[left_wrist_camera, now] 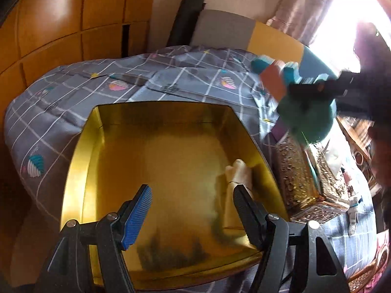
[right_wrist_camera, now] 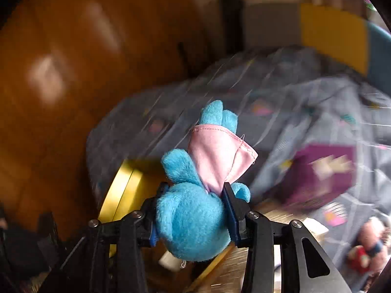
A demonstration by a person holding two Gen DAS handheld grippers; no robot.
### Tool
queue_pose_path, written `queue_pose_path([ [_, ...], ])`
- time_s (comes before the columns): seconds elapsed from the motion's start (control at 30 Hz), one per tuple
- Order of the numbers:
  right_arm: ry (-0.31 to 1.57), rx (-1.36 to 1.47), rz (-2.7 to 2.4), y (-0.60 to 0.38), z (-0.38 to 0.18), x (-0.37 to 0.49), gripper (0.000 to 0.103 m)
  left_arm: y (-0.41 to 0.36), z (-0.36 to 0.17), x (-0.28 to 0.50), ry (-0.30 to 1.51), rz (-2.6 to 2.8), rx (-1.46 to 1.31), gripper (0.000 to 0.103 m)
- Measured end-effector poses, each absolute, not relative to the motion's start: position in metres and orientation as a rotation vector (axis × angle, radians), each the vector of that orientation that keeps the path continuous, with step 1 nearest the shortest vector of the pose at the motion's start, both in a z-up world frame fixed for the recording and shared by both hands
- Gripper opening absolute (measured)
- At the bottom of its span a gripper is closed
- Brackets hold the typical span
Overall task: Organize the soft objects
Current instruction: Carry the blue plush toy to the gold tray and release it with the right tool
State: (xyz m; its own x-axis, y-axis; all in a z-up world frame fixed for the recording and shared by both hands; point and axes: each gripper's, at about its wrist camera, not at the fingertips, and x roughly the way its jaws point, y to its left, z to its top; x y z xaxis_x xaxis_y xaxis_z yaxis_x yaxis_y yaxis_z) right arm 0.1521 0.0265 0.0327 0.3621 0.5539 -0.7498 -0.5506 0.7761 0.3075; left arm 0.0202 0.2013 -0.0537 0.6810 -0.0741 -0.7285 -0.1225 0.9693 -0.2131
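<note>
- A blue plush toy [right_wrist_camera: 195, 222] in a pink cloth garment [right_wrist_camera: 220, 156] sits clamped between the two pads of the right gripper [right_wrist_camera: 193, 217], its body squeezed at the middle and its limbs sticking out beyond the fingertips
- Seen from the left wrist, the same toy [left_wrist_camera: 310, 119] hangs in the air at the right, above the bed and just past the far right corner of a gold tin [left_wrist_camera: 171, 146]; the right gripper [left_wrist_camera: 317, 89] holding it shows as a dark blur
- The left gripper [left_wrist_camera: 193, 210] hovers over the open tin with its jaws spread wide and nothing between them (one blue ribbed pad faces the camera)
- A pale soft object [left_wrist_camera: 240, 171] lies inside the tin against its right wall, partly hidden by the left gripper's right finger
- The tin rests on a bed covered by a grey checked quilt [left_wrist_camera: 97, 85]; an ornate gold box [left_wrist_camera: 308, 183] stands just beside the tin's right side
- In the blurred right wrist view, a purple box [right_wrist_camera: 322, 171] lies on the quilt and a small pink-and-red toy [right_wrist_camera: 366, 246] sits near the lower right edge
</note>
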Motion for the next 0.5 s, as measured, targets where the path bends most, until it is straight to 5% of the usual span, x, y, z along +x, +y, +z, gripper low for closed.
queue_pose_path([
  [0.17,1.050,-0.038,0.694,0.074,-0.014,0.158,0.043,0.209,-0.058,0.015,0.827,0.045,-0.265,0.070],
  [0.37,1.051,-0.038,0.645,0.094,-0.042,0.164,0.062,0.213,-0.062,0.012,0.837,0.060,-0.270,0.070],
  [0.43,1.027,-0.007,0.640,0.090,-0.040,0.162,0.082,0.215,-0.061,0.011,0.832,0.065,-0.270,0.070],
  [0.5,0.996,-0.004,0.629,0.082,-0.037,0.157,0.082,0.215,-0.059,0.011,0.825,0.068,-0.267,0.070],
])
